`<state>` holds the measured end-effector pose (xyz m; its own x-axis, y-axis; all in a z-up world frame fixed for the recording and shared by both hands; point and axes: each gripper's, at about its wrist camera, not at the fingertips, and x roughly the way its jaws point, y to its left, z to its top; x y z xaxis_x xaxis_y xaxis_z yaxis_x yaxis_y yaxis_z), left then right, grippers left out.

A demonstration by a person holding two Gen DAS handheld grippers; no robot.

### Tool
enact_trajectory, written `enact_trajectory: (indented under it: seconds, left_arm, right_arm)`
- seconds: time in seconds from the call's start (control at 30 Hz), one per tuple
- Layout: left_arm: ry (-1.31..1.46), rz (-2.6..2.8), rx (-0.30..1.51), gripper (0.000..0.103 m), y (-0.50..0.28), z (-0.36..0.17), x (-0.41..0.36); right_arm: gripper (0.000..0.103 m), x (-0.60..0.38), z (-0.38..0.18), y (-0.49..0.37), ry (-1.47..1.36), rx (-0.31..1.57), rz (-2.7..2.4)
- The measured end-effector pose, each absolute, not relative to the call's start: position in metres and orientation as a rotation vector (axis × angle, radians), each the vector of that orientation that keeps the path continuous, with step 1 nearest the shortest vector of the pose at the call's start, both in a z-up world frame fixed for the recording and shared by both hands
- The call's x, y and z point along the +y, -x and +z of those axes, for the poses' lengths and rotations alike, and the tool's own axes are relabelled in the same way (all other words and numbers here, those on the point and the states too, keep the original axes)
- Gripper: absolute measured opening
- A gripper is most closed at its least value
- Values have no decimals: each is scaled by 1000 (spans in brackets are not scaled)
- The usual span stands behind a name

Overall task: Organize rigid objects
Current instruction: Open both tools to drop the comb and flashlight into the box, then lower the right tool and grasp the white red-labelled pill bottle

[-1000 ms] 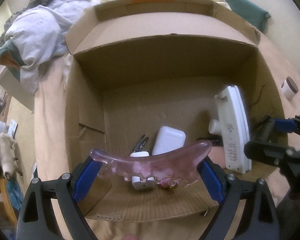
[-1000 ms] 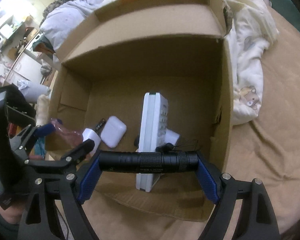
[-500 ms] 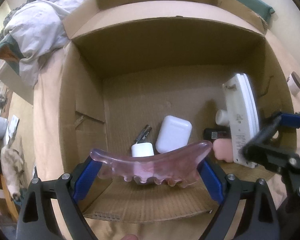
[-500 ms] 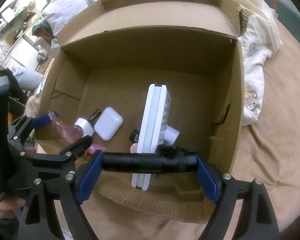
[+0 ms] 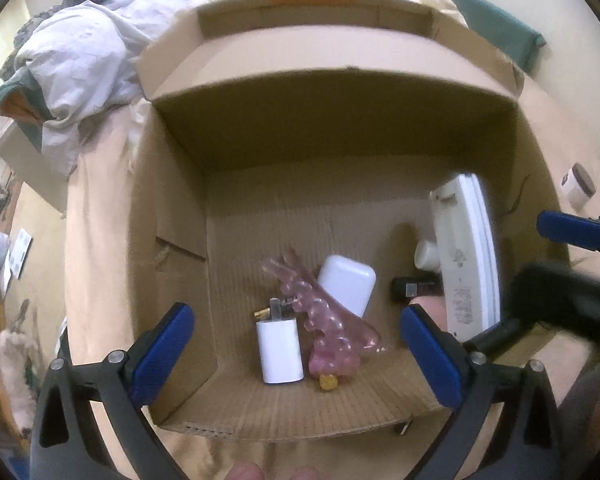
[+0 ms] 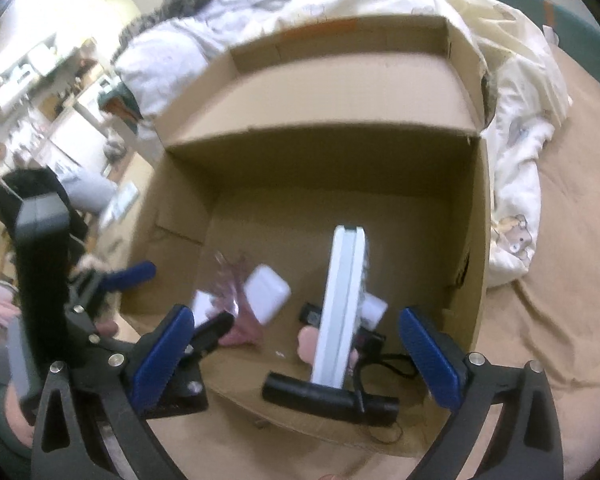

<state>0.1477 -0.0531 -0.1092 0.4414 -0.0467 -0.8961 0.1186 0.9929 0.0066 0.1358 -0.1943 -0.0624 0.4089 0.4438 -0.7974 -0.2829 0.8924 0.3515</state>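
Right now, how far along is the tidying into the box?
Done: the pink comb, white charger, white case and white remote lie in the box. The flashlight sits at the box's near edge, free of the fingers. In hand: nothing; left gripper and right gripper are open. Left: a small jar outside the box.

- One cardboard box (image 5: 172,216) in front of me.
- Inside it — one pink comb-like scraper (image 5: 332,328), one white charger plug (image 5: 280,350), one white earbud case (image 5: 346,284), one white remote (image 5: 466,248).
- One black flashlight (image 6: 324,398).
- One small jar (image 5: 578,186) outside.
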Motion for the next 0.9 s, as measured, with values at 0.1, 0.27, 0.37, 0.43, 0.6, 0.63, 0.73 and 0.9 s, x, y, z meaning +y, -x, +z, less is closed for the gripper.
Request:
enact_trajectory:
  seconds: [0.1,0.27,0.37,0.43,0.6,0.63,0.73,0.9]
  left_arm:
    - [-56,-103,1103,103,-149,-106,-49]
    - [-39,-94,1098,103,-148,-101,-45]
    - [-40,-89,1088,103,-146,-98,-43]
    - [-36,-85,1081,103,-142,-94,-41]
    - [-16,-76,1072,103,-135,-86,-32]
    - [-13,-73,1073,103,-134,-84,-29]
    - [13,-63,1074,103,-126,-74,-22]
    - [66,-31,1024,103,-103,-52,-5]
  right_arm:
    - [103,-202,-50,-132,-210,970,495]
    - [103,-199,-42,-130,-146,963,488]
    - [103,-197,-43,-129,-126,988,483]
    - [103,-196,-44,-128,-133,999,479]
    - [103,-199,-41,-122,-129,1013,444]
    - [103,-200,-39,-121,-129,1007,441]
    - [103,-204,-33,-113,-122,986,423]
    - [103,-207,-27,-95,-119,974,427]
